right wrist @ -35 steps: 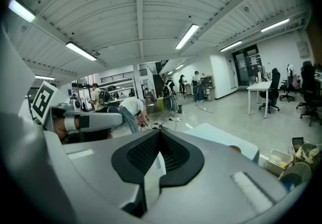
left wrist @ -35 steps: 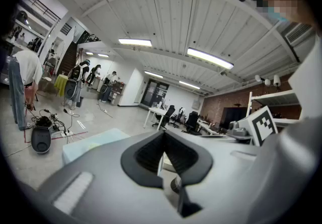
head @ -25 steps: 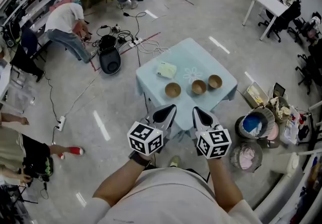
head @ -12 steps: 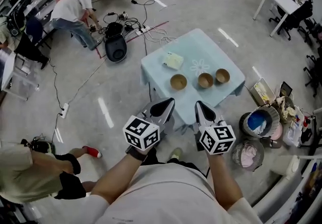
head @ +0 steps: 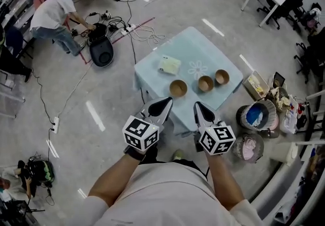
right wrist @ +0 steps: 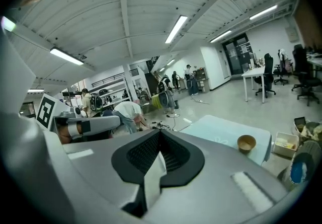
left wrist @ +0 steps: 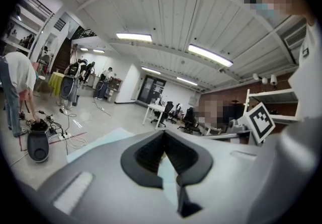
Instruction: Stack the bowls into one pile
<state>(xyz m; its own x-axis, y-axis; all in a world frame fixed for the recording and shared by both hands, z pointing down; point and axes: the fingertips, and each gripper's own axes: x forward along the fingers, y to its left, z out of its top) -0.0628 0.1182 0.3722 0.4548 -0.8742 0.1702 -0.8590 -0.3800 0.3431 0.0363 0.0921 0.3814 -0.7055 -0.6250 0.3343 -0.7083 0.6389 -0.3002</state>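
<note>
Bowls point(head: 205, 84) stay unstacked on the table point(head: 193, 50); left hand-held gripper point(head: 165, 102) and right hand-held gripper point(head: 199, 107) remain pressed together.

Your head camera looks steeply down from high above the table point(head: 193, 50), which sits small and well ahead of your left gripper point(head: 161, 107) and right gripper point(head: 199, 110). Both gripper cameras face roughly level across the room — ceiling above, their own jaws close below. All three views share the table; the right gripper view catches a corner of it with one bowl point(right wrist: 246, 143).
</note>
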